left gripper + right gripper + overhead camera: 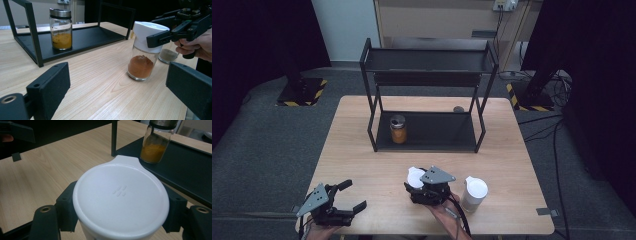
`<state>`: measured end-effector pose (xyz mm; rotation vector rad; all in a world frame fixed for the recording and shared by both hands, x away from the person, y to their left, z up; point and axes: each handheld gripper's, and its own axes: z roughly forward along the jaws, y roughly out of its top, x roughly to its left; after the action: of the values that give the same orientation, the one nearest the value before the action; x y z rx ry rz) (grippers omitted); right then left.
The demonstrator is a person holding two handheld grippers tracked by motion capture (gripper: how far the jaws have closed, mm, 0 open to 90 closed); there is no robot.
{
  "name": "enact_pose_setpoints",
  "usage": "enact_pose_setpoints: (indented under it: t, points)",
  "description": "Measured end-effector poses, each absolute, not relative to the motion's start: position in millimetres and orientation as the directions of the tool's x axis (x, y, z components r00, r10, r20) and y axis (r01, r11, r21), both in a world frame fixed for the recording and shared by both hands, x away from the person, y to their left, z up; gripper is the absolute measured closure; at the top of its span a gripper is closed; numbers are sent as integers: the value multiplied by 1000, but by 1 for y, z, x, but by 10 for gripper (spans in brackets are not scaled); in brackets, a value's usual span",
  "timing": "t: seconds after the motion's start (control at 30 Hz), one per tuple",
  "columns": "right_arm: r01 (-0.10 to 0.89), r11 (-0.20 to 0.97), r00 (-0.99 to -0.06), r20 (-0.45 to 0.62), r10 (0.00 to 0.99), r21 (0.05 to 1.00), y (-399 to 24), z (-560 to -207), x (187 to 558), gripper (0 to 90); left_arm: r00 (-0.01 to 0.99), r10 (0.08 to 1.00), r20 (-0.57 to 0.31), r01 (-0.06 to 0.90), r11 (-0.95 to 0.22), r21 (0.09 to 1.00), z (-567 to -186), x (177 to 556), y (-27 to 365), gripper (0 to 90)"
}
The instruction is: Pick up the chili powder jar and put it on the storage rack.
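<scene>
The wooden tabletop (362,150) is carrying everything, and the black two-tier rack (428,65) is standing on it well beyond both tongs, toward the far edge. On the rack's lower shelf a glass jar with a metal lid (398,129) is sitting upright, holding yellow-orange powder; it is lying ahead of the right tongs and well apart from them.

Nearer the person, the right tongs (418,181) are reaching over a jar with a white cap (145,52), which is standing upright on the bare wood in front of the rack. The jar is glass with a reddish-brown powder in its bottom half. The two black jaws are pressing on opposite sides of the white cap, one on each flank, so the right tongs are clamping the jar at its top; no earlier view is telling me more than that. A hand (197,46) is gripping the handle behind them.

Just beside the right tongs, on their outer side, a second white-capped jar (474,192) is standing upright, apart from the jaws; it is holding a greyish powder.

The left tongs (346,197) are hovering over the near left corner of the tabletop, well apart from the clamped jar, with their jaws spread wide and nothing between them. They are pointing toward the clamped jar across the bare wood.
</scene>
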<state>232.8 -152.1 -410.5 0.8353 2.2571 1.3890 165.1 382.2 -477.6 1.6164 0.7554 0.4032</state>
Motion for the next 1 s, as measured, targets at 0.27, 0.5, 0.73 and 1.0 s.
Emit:
enact_pose_setpoints:
  t: [0.27,0.5,0.73,1.0]
  points:
    - [299,342,-753,0,658,891,-150,-409,231,311,725,671,-155,244,-40,969,-478,165,383,47]
    - [298,338,-740,-7,672,892,-148,-401,234,312,725,671,-157,244,-37,969,-478,165,383,47]
    - [280,326,-728,-22,685,903,-142,-387,241,312,726,670,-156,244,-38,969,-478,165,383,47]
    - [269,310,-705,-32,708,912,-134,-371,253,313,727,668,-156,243,-38,969,-478,165,383,47]
